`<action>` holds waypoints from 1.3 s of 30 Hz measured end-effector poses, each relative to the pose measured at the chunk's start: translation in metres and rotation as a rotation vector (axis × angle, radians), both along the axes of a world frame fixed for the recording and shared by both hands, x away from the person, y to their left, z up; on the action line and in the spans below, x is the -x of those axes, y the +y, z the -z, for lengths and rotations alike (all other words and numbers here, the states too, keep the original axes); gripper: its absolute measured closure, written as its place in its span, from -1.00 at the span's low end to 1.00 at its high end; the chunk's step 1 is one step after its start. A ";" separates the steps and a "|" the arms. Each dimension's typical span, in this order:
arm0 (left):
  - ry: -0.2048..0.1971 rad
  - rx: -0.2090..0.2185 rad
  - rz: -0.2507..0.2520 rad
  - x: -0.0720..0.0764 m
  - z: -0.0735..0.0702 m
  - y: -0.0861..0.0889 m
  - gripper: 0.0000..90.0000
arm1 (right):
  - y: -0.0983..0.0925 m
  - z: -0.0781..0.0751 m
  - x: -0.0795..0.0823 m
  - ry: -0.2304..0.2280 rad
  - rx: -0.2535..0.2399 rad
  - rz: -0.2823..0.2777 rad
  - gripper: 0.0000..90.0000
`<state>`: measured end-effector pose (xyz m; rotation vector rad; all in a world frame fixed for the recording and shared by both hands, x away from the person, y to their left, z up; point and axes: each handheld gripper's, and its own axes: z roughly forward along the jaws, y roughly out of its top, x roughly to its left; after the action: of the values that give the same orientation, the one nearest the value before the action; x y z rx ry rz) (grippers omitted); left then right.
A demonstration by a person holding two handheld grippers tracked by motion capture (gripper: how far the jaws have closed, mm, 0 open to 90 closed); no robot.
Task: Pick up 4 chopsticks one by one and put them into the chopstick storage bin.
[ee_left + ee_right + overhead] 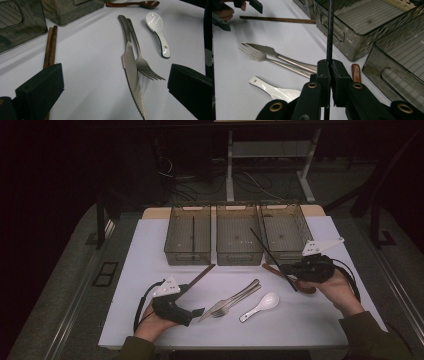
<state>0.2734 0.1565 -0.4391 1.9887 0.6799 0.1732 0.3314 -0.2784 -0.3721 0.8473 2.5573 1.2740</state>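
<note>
My right claw (329, 82) is pinched tight on a thin black chopstick (330, 30), which slants up over the front rim of the middle smoky clear plastic bin (239, 240). My left claw (112, 87) gapes wide, just short of that bin, over the white table (87, 62), with the steel knife (132, 77) and steel fork (141, 62) lying between its jaws.

Three bins (239, 251) block the top middle of the high view. The knife (227, 302), fork (239, 301) and white spoon (260, 306) fill the middle. The bottom right table (310, 325) is open.
</note>
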 end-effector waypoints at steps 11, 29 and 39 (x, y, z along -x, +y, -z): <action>-0.001 0.010 -0.010 0.001 -0.002 0.002 -1.00 | 0.017 -0.005 -0.010 -0.023 -0.057 0.023 0.89; -0.015 0.019 -0.009 0.001 -0.004 0.000 -1.00 | 0.065 -0.024 -0.037 -0.067 -0.166 0.054 0.89; -0.016 0.020 -0.007 0.001 -0.004 0.000 -1.00 | 0.095 -0.034 -0.059 -0.067 -0.235 0.071 0.89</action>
<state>0.2724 0.1561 -0.4352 1.9640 0.6757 0.1848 0.3908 -0.1836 -0.3384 0.9121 2.3356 1.5739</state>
